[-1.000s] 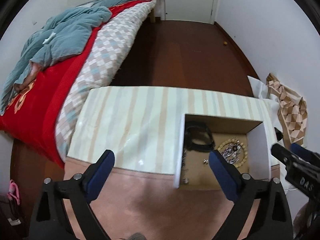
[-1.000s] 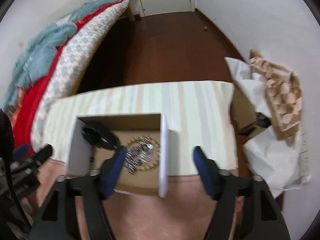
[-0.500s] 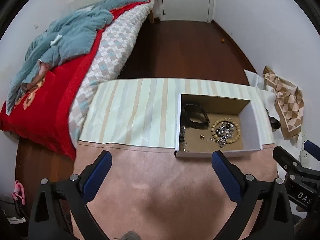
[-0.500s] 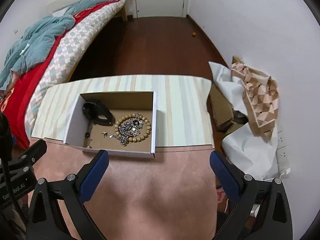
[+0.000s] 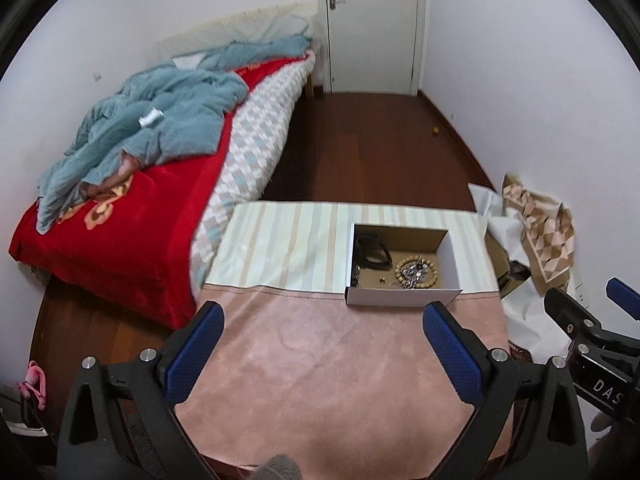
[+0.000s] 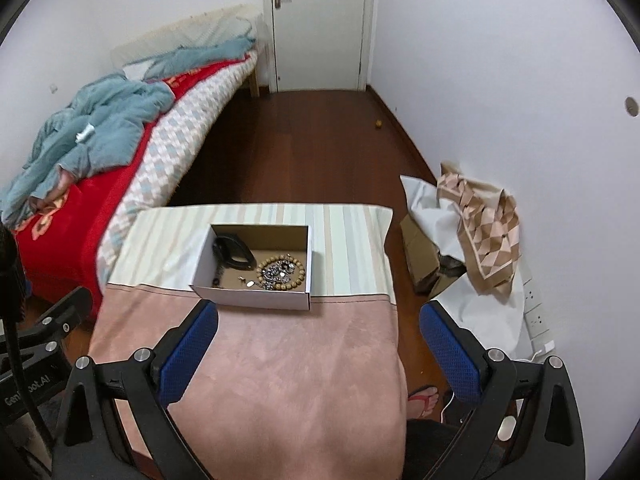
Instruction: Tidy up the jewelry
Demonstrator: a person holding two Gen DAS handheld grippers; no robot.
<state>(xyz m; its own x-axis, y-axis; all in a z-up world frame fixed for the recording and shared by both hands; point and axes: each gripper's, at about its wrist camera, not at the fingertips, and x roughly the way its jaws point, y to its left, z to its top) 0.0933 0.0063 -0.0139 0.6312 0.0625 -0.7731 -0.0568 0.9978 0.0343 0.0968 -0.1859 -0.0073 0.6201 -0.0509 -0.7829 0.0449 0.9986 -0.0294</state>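
Note:
An open white cardboard box (image 5: 400, 297) (image 6: 256, 298) stands on the table where the striped cloth meets the pink cloth. Inside lie a black band (image 5: 372, 252) (image 6: 234, 253), a wooden bead bracelet (image 5: 416, 270) (image 6: 282, 272) ringing a heap of silver chain, and small pieces by the left wall. My left gripper (image 5: 322, 340) is open and empty, held well back above the pink cloth. My right gripper (image 6: 318, 338) is open and empty too, back from the box. Each gripper shows at the edge of the other's view.
The table is covered by a pink cloth (image 5: 328, 364) near me and a striped cloth (image 5: 288, 240) beyond. A bed (image 5: 132, 208) with red and teal covers lies left. Cardboard, white paper and a patterned cloth (image 6: 480, 224) lie on the floor right. A closed door (image 6: 320, 20) is at the back.
Both grippers have pulled back and risen away from the box, which now looks smaller and farther. The right gripper's jaws have opened wide after being narrower a second ago. The jewelry stays in the box.

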